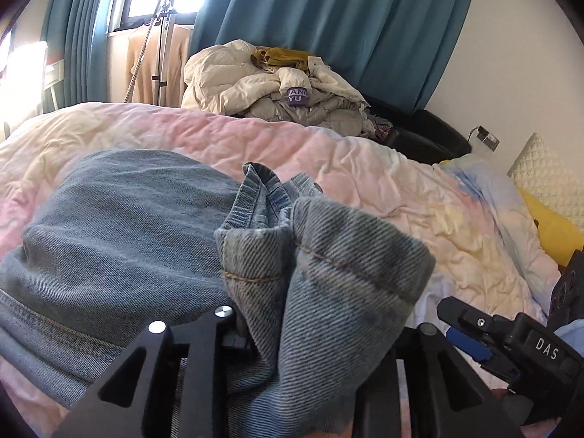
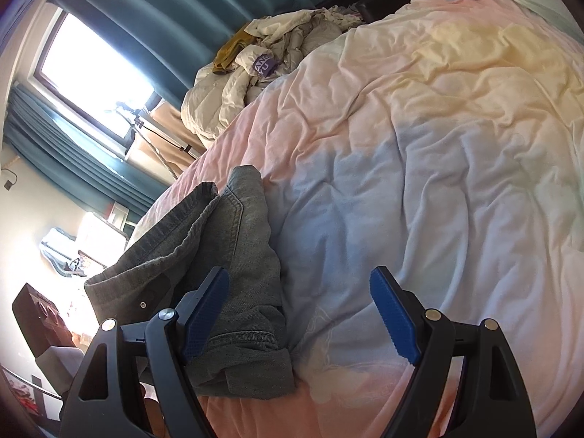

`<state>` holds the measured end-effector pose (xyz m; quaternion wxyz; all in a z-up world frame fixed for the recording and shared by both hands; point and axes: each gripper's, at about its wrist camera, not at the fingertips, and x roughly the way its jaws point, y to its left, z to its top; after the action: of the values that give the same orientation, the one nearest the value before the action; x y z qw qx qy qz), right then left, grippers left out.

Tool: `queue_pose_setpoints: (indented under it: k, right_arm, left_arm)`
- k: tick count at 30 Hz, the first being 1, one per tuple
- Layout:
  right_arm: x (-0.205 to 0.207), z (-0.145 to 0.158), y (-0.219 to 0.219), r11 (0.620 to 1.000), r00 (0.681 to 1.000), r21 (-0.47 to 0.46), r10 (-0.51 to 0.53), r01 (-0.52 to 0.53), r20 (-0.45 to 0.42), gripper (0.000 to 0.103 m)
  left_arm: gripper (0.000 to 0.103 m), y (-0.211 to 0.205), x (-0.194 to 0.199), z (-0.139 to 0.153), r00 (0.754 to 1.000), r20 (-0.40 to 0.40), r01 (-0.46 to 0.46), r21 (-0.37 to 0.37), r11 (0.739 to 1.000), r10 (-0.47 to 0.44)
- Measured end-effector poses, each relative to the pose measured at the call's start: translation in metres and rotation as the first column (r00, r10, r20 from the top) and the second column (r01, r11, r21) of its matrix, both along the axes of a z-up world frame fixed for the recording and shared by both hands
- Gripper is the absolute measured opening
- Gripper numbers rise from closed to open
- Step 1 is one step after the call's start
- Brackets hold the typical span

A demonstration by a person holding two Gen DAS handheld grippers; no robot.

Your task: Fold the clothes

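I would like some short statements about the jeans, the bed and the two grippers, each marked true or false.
1. The jeans lie on the bed cover. True.
2. The right gripper is shut on the jeans. False: its jaws stand open over the cover.
3. The curtains are red. False: they are teal.
4. A pile of pale clothes lies beyond the bed. True.
5. Denim lies between the fingers of the left gripper. True.
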<state>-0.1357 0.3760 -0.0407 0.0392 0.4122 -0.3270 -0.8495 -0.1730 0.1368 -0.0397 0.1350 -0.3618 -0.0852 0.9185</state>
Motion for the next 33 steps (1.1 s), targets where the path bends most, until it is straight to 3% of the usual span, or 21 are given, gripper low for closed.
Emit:
queue_pose_setpoints:
  k: [3,6,14,19,25,33]
  right_arm:
    - [0.0,0.002,-0.006,1.0,0.999,-0.005,0.029,-0.029,-0.022,0.081]
    - [0.001,0.005,-0.011,0.999,0.998,0.003,0.047,-0.047,-0.041,0.081]
    - [0.004,0.019,-0.025,0.994,0.985,0.014,0.107,-0.106,-0.138,0.081]
    - [0.006,0.029,-0.054,0.978,0.955,0.027,0.209,-0.208,-0.213,0.08]
    - [0.01,0.036,-0.091,0.95,0.909,0.088,0.311,-0.298,-0.277,0.076]
    - [0.011,0.037,-0.134,0.921,0.868,0.237,0.376,-0.31,-0.324,0.053]
  left_arm:
    - [0.06,0.006,0.012,0.003,0.998,-0.029,0.056,-0.04,0.998,-0.058]
    - [0.067,0.011,0.027,0.008,0.99,-0.056,0.123,-0.083,0.989,-0.128]
    - [0.067,-0.015,0.065,0.038,0.965,-0.11,0.227,-0.118,0.967,-0.24]
    - [0.067,-0.05,0.073,0.055,0.966,-0.133,0.209,-0.112,0.971,-0.223]
    - [0.067,-0.085,0.078,0.049,0.974,-0.153,0.153,-0.092,0.984,-0.166]
    - [0.067,-0.118,0.068,0.033,0.987,-0.147,0.069,-0.017,0.997,-0.07]
